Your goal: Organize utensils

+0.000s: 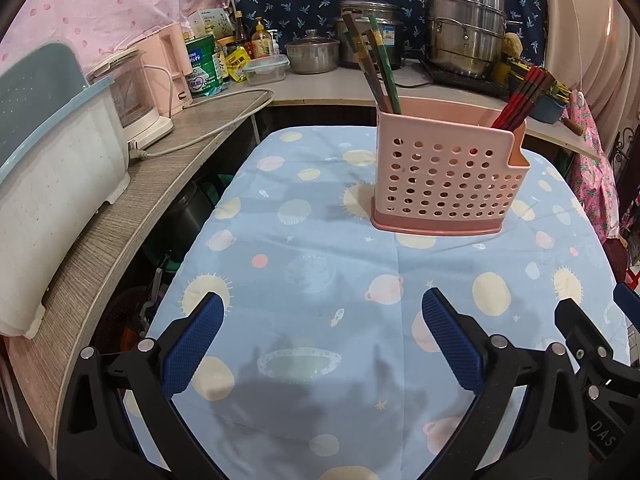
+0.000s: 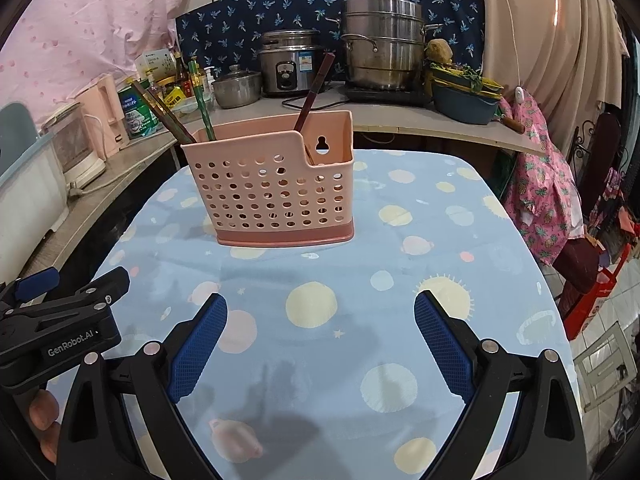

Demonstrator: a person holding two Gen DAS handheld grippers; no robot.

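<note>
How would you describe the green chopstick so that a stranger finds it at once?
On the blue planet-print tablecloth stands a pink perforated utensil holder. The green chopstick leans out of its left end, the only green stick beside brown ones.

Both grippers hovering side by side over the tablecloth [image 1: 320, 264], jaws wide, nothing btwn them. Open cloth running fwd to the pink utensil holder [image 1: 444, 184], the only obstacle on the table. Chopsticks [image 1: 380, 76] sticking up and leaning out of its left end, red ones [image 1: 520, 96] at its right. Counter w/ dish rack [image 1: 52, 184] crowding the left edge.
</note>
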